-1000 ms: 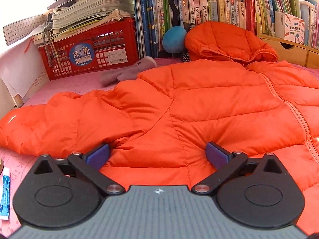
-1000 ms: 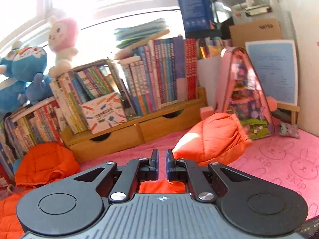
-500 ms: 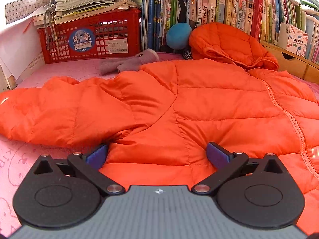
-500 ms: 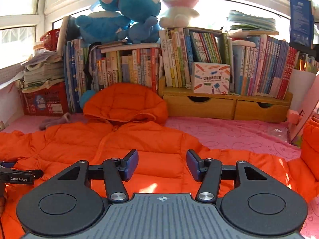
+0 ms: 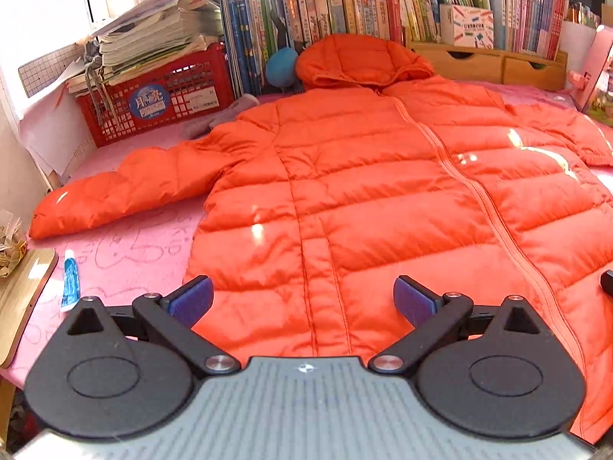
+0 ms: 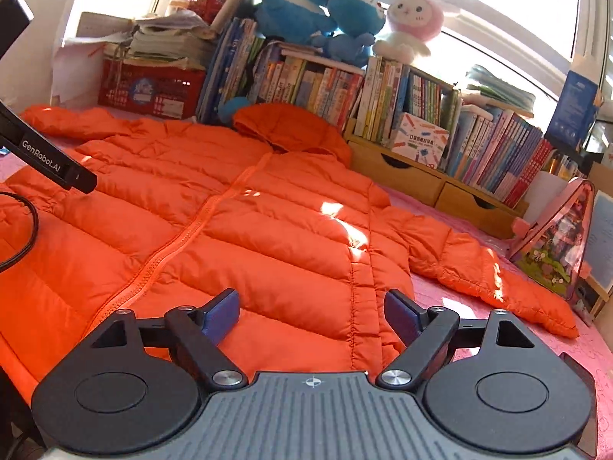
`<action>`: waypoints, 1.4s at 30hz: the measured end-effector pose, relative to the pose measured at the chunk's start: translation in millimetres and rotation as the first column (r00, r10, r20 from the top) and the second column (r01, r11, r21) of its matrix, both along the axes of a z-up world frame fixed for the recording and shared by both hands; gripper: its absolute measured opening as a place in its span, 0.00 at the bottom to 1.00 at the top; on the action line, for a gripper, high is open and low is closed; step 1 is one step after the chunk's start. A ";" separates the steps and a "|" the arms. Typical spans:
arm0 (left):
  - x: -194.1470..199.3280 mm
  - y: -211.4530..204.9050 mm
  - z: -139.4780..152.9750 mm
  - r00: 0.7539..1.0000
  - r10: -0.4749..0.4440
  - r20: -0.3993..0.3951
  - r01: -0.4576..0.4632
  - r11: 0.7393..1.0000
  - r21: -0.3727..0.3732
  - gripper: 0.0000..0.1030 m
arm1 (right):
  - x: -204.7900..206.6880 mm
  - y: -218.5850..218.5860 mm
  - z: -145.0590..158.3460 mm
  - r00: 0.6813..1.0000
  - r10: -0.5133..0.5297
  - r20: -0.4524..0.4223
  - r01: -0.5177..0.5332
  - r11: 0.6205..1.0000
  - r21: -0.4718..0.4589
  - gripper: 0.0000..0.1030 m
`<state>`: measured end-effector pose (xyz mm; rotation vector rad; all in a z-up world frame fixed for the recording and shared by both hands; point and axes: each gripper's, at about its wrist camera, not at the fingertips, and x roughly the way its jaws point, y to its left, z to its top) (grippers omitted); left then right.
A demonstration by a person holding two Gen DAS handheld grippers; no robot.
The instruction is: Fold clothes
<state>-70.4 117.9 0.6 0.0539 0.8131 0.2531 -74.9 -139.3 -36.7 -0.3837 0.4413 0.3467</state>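
An orange puffer jacket (image 5: 383, 199) lies spread front up on the pink cloth, zipper shut, hood (image 5: 360, 57) against the books. Its left sleeve (image 5: 126, 195) stretches out to the left; its right sleeve (image 6: 479, 268) reaches towards a pink backpack. My left gripper (image 5: 302, 301) hovers open over the hem, left of the zipper, with nothing between its blue pads. My right gripper (image 6: 312, 312) is above the hem's right part; its jaws are opening, and nothing is held between them. The left gripper's body (image 6: 46, 161) shows at the left edge of the right wrist view.
A red crate (image 5: 157, 96) with stacked papers stands at the back left. Rows of books (image 5: 345, 4) and wooden drawers (image 5: 494, 63) line the back. A blue tube (image 5: 71, 281) lies on the pink cloth (image 5: 126, 253) near a wooden board (image 5: 23, 299). Plush toys (image 6: 345, 11) sit above.
The left gripper drew back and rose, so the whole jacket now shows. The right gripper swung left from the backpack side to the hem, rolled, and went from shut to wide apart.
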 end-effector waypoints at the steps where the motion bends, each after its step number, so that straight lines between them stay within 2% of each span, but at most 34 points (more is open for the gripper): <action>1: -6.2 -3.5 0.4 1.000 0.008 -0.019 -0.008 1.000 -0.003 0.98 | -2.8 0.9 3.8 1.000 -0.003 -0.025 0.003 1.000 -0.003 0.83; 4: -26.7 -12.1 3.7 0.999 0.019 -0.048 -0.019 1.000 -0.016 0.98 | -13.9 -5.1 17.7 0.997 -0.036 -0.064 0.037 0.999 0.004 0.91; 12: -76.4 -31.1 18.6 0.999 0.017 -0.048 -0.022 0.993 -0.117 0.98 | -60.4 -22.0 43.5 0.995 -0.095 0.025 0.094 0.995 0.021 0.98; 19: -103.0 -51.7 39.4 1.000 -0.019 0.010 0.019 0.996 -0.090 0.99 | -91.2 -38.9 59.4 0.995 -0.094 0.008 0.093 0.992 0.090 1.00; 24: -99.3 -58.2 43.9 0.999 -0.039 0.022 0.041 0.996 -0.080 0.99 | -95.5 -58.0 70.5 0.995 -0.098 -0.032 0.102 0.981 0.163 1.00; 28: -93.0 -60.1 36.7 0.998 -0.059 -0.004 0.058 0.995 -0.075 0.99 | -90.5 -63.2 67.0 0.994 -0.091 -0.053 0.098 0.982 0.164 1.00; 35: -81.6 -64.1 21.3 0.994 -0.092 -0.062 0.088 0.994 -0.070 0.99 | -79.1 -74.6 61.3 0.983 0.053 -0.176 -0.014 0.976 0.218 1.00; 38: -73.1 -64.6 15.4 0.991 -0.094 -0.096 0.086 0.993 -0.086 0.99 | -75.7 -77.2 59.6 0.977 0.071 -0.202 -0.027 0.977 0.212 1.00; 42: -66.8 -63.2 15.3 0.991 -0.087 -0.103 0.078 0.994 -0.082 0.99 | -70.6 -76.2 59.7 0.979 0.062 -0.196 -0.027 0.984 0.178 1.00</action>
